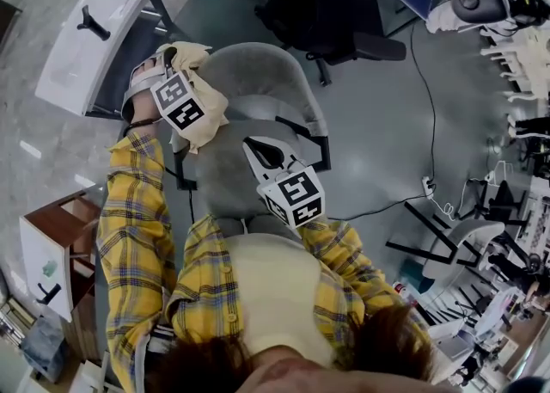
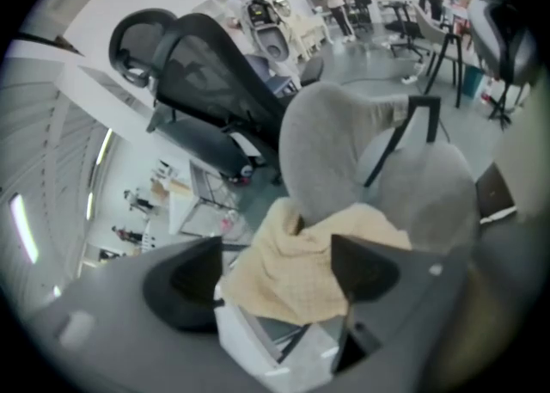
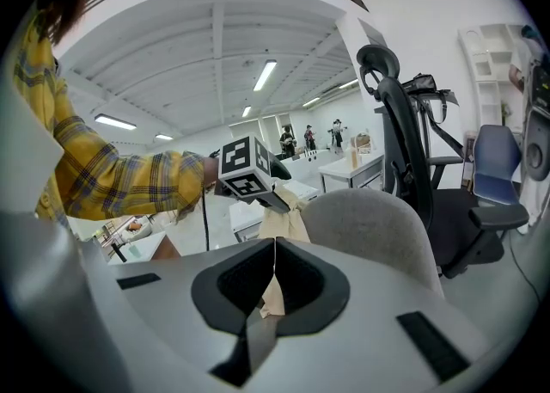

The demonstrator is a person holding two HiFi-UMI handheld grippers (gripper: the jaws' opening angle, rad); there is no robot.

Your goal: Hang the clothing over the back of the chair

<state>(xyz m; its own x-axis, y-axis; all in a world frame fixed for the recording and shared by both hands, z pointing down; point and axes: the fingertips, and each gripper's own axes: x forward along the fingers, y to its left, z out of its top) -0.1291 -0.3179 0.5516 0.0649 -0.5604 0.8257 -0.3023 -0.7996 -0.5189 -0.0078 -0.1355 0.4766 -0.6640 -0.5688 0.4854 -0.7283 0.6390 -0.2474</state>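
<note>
A cream piece of clothing (image 1: 209,110) is bunched round my left gripper (image 1: 185,69) at the left edge of the grey chair's (image 1: 258,82) back. In the left gripper view the clothing (image 2: 296,275) fills the gap between the jaws of the left gripper (image 2: 284,271), which is shut on it, with the chair back (image 2: 335,133) just beyond. From the right gripper view the clothing (image 3: 279,219) hangs under that gripper beside the chair back (image 3: 369,228). My right gripper (image 1: 255,149) hovers over the seat, and in its own view the right gripper (image 3: 273,254) is shut and empty.
A black office chair (image 1: 318,4) stands right behind the grey one. A white table (image 1: 94,30) is at the far left and a wooden cabinet (image 1: 51,254) at the near left. A cable and power strip (image 1: 427,185) lie on the floor at the right.
</note>
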